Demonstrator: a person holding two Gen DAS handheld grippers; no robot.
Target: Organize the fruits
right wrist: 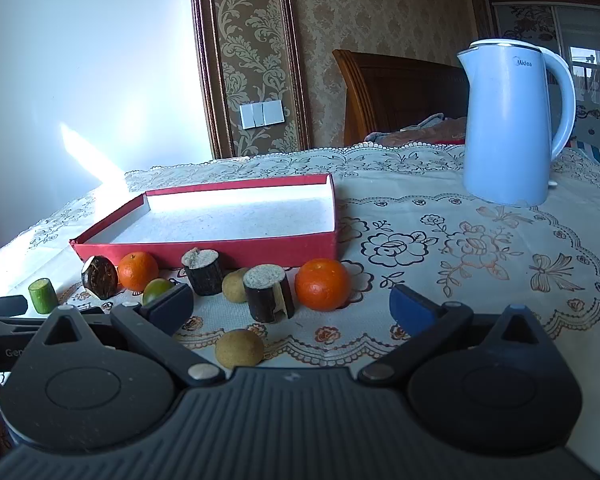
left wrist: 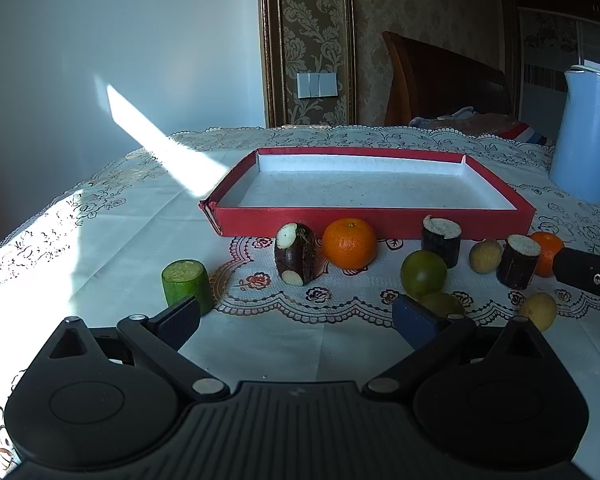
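Left gripper (left wrist: 296, 322): hovering low over the tabletop's near edge, fingers spread wide and gripping nothing; a green stub is sitting just beside its left finger.
Right gripper (right wrist: 290, 308): also hovering above the near edge, fingers spread wide and empty; a brown fruit is lying between them, close to the camera.
Tray (left wrist: 380, 222): red, with a white floor, lying toward the far left part of the tabletop (left wrist: 100, 240) and holding no fruit.
Green stub (left wrist: 187, 286): standing upright, cut end up, at the left end of the fruit row and apart from the others.
Dark pieces: one (left wrist: 296, 254) is lying tilted just beside the left orange; two more (left wrist: 441, 241) (left wrist: 518, 256) are standing upright further right, just in front of the tray's near wall.
Oranges: one (left wrist: 349, 243) is sitting against the tray's near wall; the other (right wrist: 322, 284) is sitting near the tray's right corner.
Green fruit (left wrist: 423, 273): resting in front of the oranges, with a second greenish one (left wrist: 444, 304) partly hiding behind the left gripper's right finger.
Brown fruits: one (right wrist: 236, 285) is sitting between the two upright dark pieces; another (right wrist: 239, 348) is lying nearest the near edge.
Kettle (right wrist: 512, 124): pale blue, standing toward the far right edge, well apart from the fruit.
Cloth (right wrist: 480, 260): white lace with flower patterns, covering the tabletop.
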